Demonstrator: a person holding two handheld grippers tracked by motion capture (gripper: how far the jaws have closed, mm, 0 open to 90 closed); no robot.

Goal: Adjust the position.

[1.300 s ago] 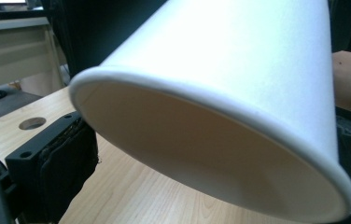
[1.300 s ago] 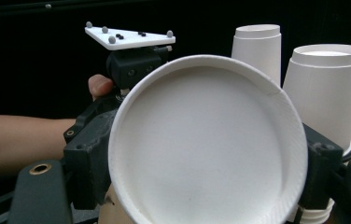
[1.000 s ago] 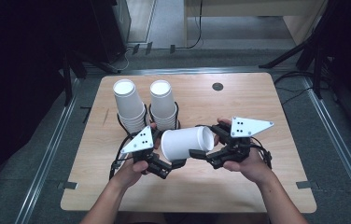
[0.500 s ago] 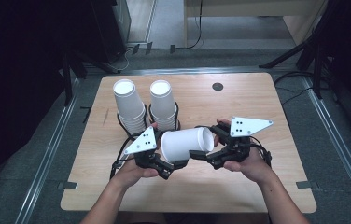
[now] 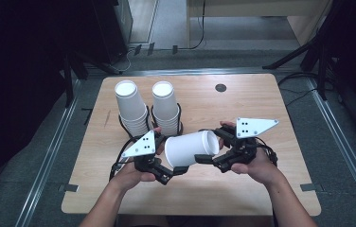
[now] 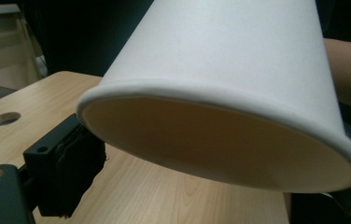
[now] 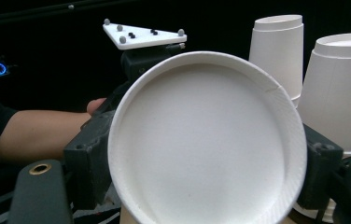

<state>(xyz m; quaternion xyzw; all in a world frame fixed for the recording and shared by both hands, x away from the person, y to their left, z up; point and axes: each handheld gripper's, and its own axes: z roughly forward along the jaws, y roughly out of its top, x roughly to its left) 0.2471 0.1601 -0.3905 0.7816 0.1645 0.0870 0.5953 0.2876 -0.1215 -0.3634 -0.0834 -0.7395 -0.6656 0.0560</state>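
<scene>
A white paper cup [image 5: 190, 147] lies on its side in the air over the wooden table [image 5: 261, 189], wide mouth to the left, base to the right. My left gripper [image 5: 171, 172] is at the mouth end; in the left gripper view the cup's rim [image 6: 239, 140] sits between its black pads [image 6: 66, 172], which appear to press on it. My right gripper [image 5: 211, 144] is shut on the base end; in the right gripper view the round base [image 7: 206, 140] sits between both jaws. The grey plate [image 7: 143, 35] of the left gripper shows behind the cup.
Two stacks of upturned white cups [image 5: 129, 106] [image 5: 165, 104] stand in black wire holders just behind my hands, also seen as stacks [image 7: 276, 51] [image 7: 341, 93]. A round hole [image 5: 220, 87] is in the table's far side. A metal rail [image 5: 342, 132] runs along the right.
</scene>
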